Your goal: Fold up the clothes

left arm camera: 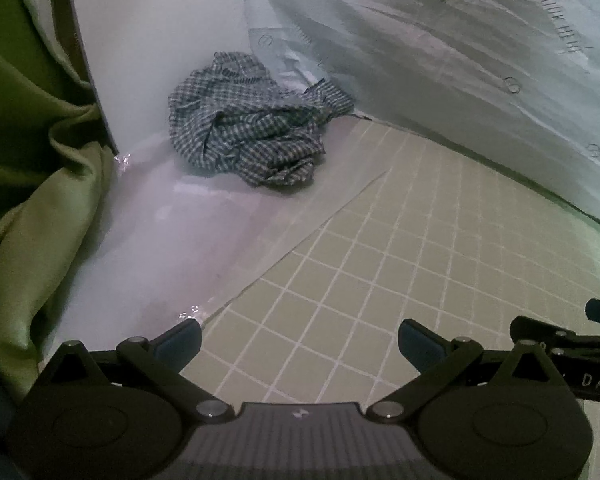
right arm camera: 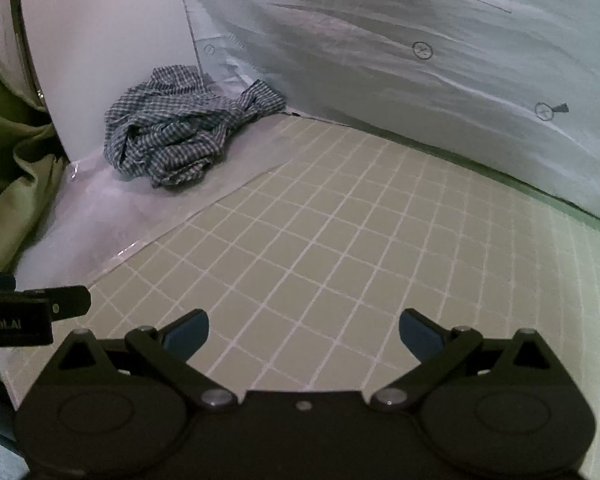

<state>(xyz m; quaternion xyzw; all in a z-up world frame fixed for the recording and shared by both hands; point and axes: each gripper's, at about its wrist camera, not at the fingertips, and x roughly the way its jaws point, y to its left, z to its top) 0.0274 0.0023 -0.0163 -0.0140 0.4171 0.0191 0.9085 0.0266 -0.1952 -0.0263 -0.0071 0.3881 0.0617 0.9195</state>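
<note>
A crumpled blue-and-white checked shirt (left arm camera: 256,120) (right arm camera: 180,124) lies in the far left corner on a clear plastic sheet (left arm camera: 148,248) (right arm camera: 100,224), against a white board (left arm camera: 160,40) and beside a pale cloth with carrot prints (left arm camera: 460,60) (right arm camera: 420,60). Both the left gripper (left arm camera: 300,344) and the right gripper (right arm camera: 304,336) hang with jaws spread wide and empty over the near part of the gridded mat (left arm camera: 420,260) (right arm camera: 340,240), well apart from the shirt. Green fabric (left arm camera: 32,160) (right arm camera: 8,176) hangs at the left edge.

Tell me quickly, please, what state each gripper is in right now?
Left gripper: open, holding nothing, above the grid mat.
Right gripper: open, holding nothing; the checked garment lies untouched ahead.
</note>
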